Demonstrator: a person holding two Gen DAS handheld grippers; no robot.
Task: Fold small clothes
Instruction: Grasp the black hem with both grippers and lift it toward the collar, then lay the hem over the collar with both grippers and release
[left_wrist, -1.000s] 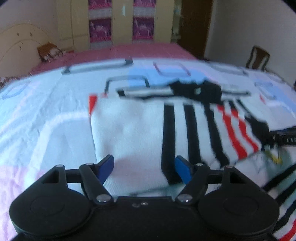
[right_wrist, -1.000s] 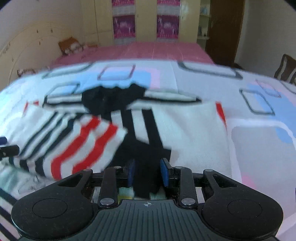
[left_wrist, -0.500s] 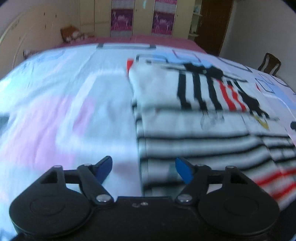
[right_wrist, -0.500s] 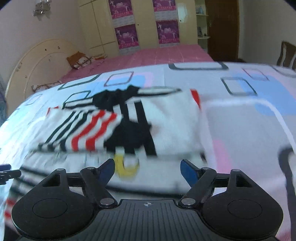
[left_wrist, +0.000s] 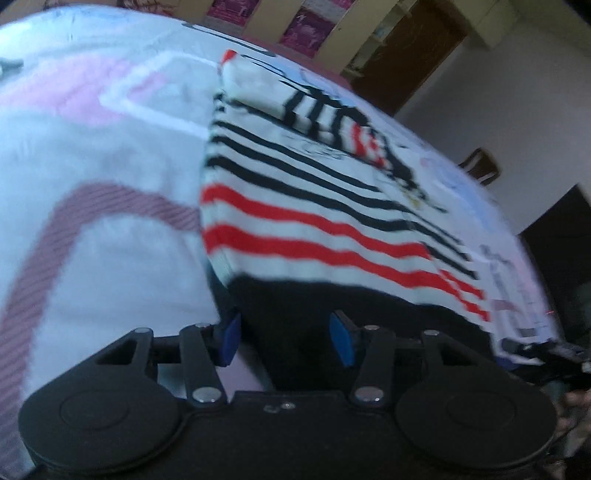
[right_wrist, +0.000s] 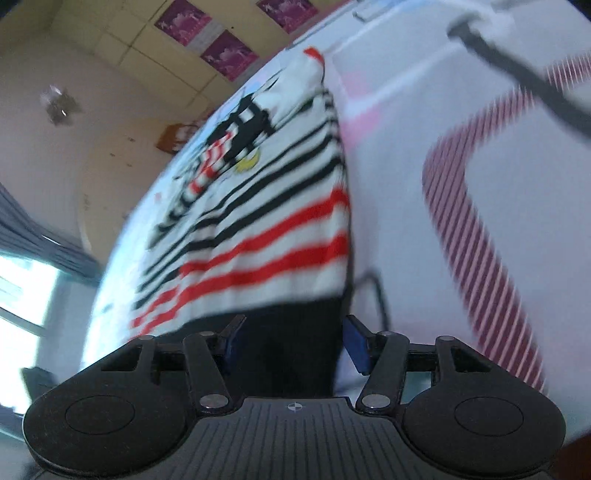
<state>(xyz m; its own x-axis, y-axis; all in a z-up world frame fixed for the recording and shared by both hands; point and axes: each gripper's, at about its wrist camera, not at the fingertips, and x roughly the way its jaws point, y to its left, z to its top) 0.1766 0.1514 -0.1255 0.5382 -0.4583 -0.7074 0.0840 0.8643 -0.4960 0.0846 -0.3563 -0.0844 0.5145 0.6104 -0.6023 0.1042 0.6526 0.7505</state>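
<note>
One striped sweater (left_wrist: 325, 206) lies blurred on one bedspread (left_wrist: 92, 155), its black hem between both spread-open grippers, left (left_wrist: 286, 338) and right (right_wrist: 293, 341).

The striped sweater (left_wrist: 317, 206) is motion-blurred; its black hem (right_wrist: 295, 354) vanishes behind the right tongs (right_wrist: 293, 341).

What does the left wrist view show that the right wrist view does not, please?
Only the left wrist view shows a dark wooden door, a chair by the wall, and the other gripper's tip at its right edge.

Only the right wrist view shows a bright window and a curved headboard.

Both show the striped sweater lying on the patterned bedspread, its black hem band between the open fingers of the left gripper and the right gripper, and purple wardrobe panels behind.
</note>
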